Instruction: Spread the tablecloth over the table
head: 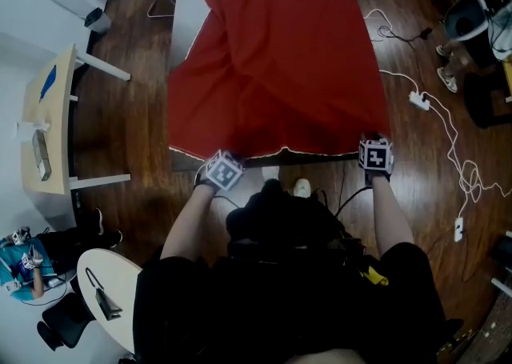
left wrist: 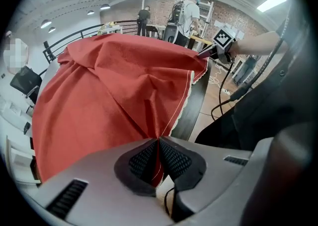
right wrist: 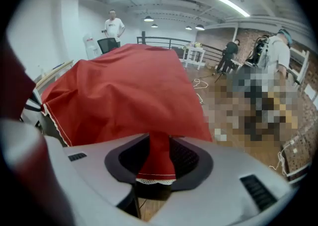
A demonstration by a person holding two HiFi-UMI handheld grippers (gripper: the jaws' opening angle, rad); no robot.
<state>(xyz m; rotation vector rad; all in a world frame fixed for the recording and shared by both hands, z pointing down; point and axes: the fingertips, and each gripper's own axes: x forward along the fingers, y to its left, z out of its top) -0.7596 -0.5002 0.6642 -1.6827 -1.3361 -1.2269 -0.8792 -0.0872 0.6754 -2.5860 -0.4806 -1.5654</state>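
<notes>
A red tablecloth with a white lace hem covers the grey table and hangs over its near edge, still creased toward the middle. My left gripper is at the near left corner, shut on the cloth's hem, which runs up between its pads. My right gripper is at the near right corner. Its jaws stand apart, and the tablecloth's corner hangs loosely between them. The left gripper view shows the tablecloth stretching across to the right gripper.
A light wooden side table stands to the left and a round white table at the lower left. White cables and a power strip lie on the wood floor to the right. A person stands beyond the table.
</notes>
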